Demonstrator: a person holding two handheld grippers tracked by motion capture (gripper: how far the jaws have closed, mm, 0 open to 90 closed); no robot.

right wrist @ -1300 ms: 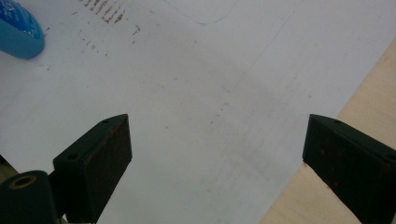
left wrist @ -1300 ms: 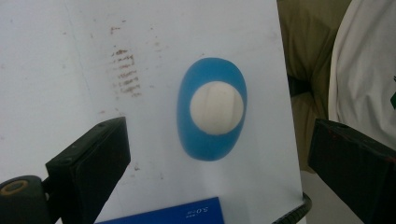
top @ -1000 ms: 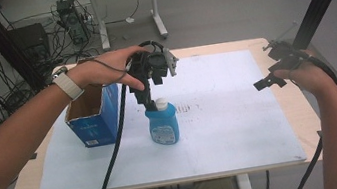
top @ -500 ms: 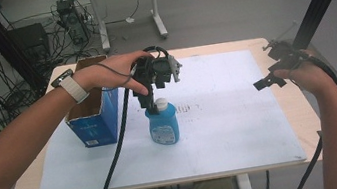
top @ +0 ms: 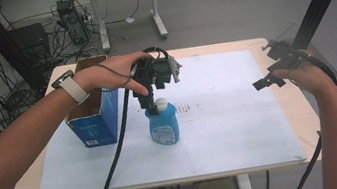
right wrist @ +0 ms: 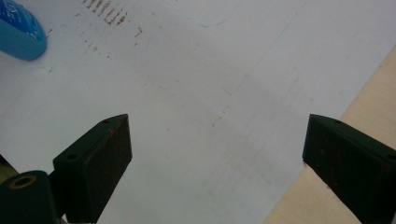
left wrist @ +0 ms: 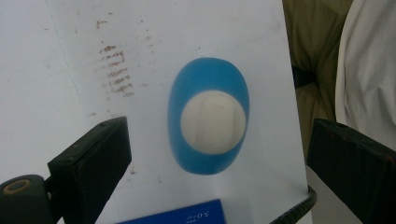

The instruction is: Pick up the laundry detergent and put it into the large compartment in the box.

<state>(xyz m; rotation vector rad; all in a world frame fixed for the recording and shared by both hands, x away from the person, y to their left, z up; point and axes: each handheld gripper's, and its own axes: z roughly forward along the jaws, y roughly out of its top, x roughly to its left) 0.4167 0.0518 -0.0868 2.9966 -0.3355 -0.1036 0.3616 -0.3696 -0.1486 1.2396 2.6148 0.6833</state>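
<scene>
A translucent blue plastic bottle with a white cap [top: 163,123] stands upright on the white sheet [top: 232,125] that covers the light wooden counter [top: 295,106], just right of an open blue cardboard box [top: 93,117]. The left tool [top: 152,96] hangs straight above the bottle, pointing down. In the left gripper view its jaws are spread wide, one on each side of the bottle [left wrist: 208,115], and hold nothing. That view looks down on the round cap, so the bottle's body and label are hidden beneath it. From the high view the tool and the hand on it cover the bottle's top, and whether the jaw tips touch the cap cannot be made out.

A strip of the blue box [left wrist: 173,218] is cut off at the bottom edge of the left gripper view, its print too small to read. The box's inside is hidden by the left forearm in the high view.

The right tool [top: 266,81] is held well apart from the bottle, over the counter's right edge. Its jaws are also wide apart and empty above bare sheet [right wrist: 196,102]. Just a corner of the bottle [right wrist: 18,32] shows at the top left of the right gripper view. Faint brown smudges [top: 190,109] mark the sheet near the bottle.
</scene>
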